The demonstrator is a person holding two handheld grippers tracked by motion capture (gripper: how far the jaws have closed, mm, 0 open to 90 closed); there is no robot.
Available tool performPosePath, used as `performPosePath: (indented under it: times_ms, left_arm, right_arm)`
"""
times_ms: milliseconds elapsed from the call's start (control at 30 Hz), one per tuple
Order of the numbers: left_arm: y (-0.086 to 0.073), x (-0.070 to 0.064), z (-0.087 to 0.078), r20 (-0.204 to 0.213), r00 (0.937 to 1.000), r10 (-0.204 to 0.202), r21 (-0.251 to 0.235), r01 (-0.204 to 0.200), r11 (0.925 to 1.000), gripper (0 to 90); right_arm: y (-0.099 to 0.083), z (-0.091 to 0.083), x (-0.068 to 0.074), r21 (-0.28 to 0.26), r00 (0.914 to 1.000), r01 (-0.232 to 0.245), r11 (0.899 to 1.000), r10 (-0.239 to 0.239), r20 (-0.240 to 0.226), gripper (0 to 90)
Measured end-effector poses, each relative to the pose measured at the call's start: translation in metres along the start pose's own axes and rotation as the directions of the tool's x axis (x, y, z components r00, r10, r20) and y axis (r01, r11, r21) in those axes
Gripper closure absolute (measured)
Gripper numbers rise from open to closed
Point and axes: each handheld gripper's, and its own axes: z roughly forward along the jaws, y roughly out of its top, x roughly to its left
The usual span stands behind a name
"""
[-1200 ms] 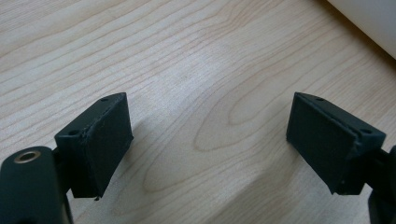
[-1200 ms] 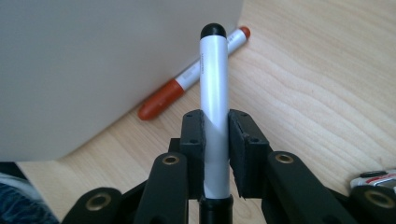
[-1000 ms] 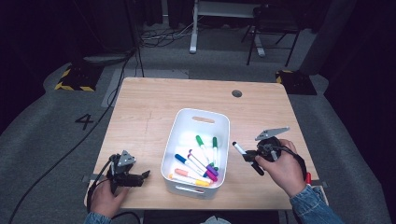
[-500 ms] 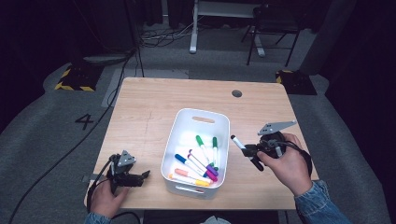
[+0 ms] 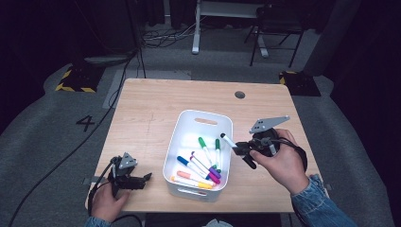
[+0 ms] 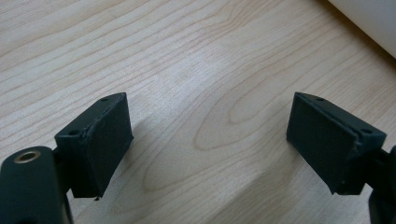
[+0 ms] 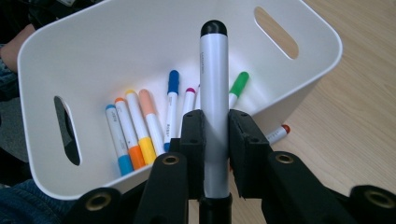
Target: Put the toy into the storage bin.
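A white bin stands mid-table with several coloured markers lying in it. My right gripper hovers at the bin's right rim, shut on a white marker with a black cap that points over the bin. In the right gripper view the marker stands upright between the jaws of the right gripper, with the bin just behind it. My left gripper rests near the table's front left corner, open and holding nothing. In its own view the left gripper spans bare wood.
A red-tipped marker lies on the table beside the bin's wall. The wooden table has a round cable hole at the back right. A corner of the bin sits close to the left gripper.
My right gripper has carried the black-capped marker up and left to the bin's right rim. The left gripper has stayed put.
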Motion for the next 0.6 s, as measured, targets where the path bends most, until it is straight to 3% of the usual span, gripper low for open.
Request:
performPosePath:
  times_ms: [600]
  left_arm:
    - [0.000, 0.000, 0.000, -0.001, 1.0000, -0.001, 0.000, 0.001, 1.0000, 14.4]
  right_arm:
    - [0.040, 0.027, 0.021, -0.009, 0.9947, 0.082, 0.997, -0.082, -0.062, 77.0]
